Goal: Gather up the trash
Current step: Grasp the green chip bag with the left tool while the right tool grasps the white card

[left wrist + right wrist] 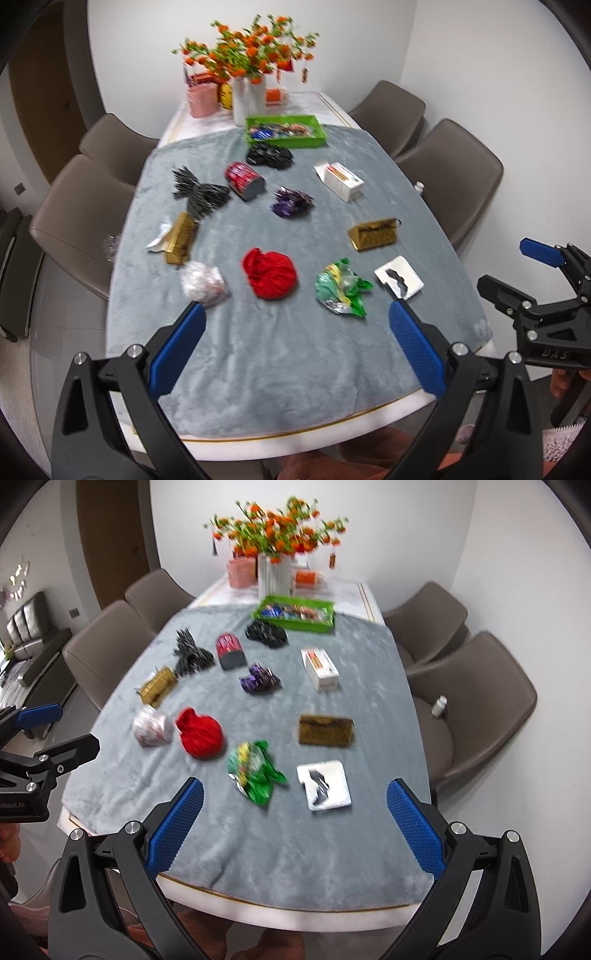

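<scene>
Trash lies scattered on a grey cloth (280, 354) over the table: a red crumpled wrapper (270, 274), a green wrapper (341, 288), a clear plastic wad (202, 283), a white card (399, 280), two gold boxes (181, 239) (375, 233), a purple wrapper (291, 201), a red can (244, 181), black wrappers (269, 156) and a white box (338, 181). A green tray (284, 130) holding wrappers sits at the far end. My left gripper (295, 347) is open and empty above the near edge. My right gripper (295, 823) is open and empty too, and also shows in the left wrist view (517, 269).
A white vase of orange flowers (249, 96), a pink container (202, 99) and boxes stand at the table's far end. Brown chairs (74, 221) (454, 173) line both sides. A small white bottle (439, 706) stands on a right-hand chair. White walls lie behind.
</scene>
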